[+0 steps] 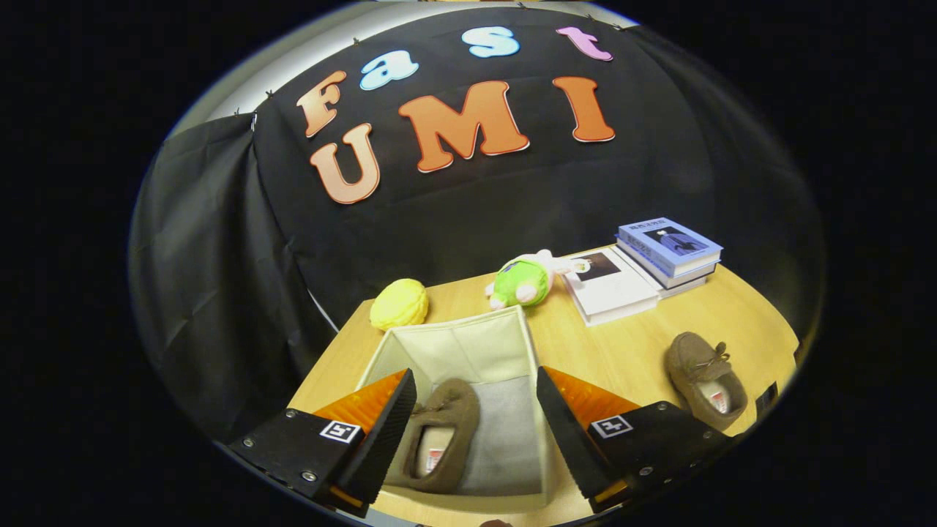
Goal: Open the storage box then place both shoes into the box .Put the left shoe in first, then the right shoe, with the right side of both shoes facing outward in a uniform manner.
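Fingers of the gripper [476, 424] stand wide apart, holding nothing, above the open storage box [468, 344] on the wooden table [622, 351]. One brown shoe [439, 435] lies inside along the box's left wall, long axis running away from the gripper, its near end cut off by the left finger. The other shoe [706, 380] rests on the table right of the box, its near end partly hidden behind the right finger's mount.

The gripper [476, 410] hangs with its jaws spread wide, holding nothing

2 shoes [438, 439], 1 box [468, 344], 3 books [670, 249].
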Tool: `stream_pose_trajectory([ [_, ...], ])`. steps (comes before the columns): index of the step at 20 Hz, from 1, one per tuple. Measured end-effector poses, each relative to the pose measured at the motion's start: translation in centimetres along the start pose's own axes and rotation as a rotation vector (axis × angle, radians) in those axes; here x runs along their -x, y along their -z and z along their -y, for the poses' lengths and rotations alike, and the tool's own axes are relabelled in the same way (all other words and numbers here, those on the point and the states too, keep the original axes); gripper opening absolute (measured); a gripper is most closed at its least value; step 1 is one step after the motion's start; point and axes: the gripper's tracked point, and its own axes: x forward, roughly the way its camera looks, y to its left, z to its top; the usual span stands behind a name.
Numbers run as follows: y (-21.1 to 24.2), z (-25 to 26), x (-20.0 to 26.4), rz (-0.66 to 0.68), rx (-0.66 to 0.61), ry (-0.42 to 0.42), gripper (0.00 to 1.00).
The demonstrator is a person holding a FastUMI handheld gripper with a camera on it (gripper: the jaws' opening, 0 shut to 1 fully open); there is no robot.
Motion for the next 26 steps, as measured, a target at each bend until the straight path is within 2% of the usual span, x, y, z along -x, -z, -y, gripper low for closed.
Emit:
stream_pose_trajectory([
  [12, -0.1, 15.0, 2.9, 0.010, 0.000, 0.181, 0.98],
  [26, 6.5, 28.1, 3.7, -0.100, -0.088, 0.355, 0.97],
])
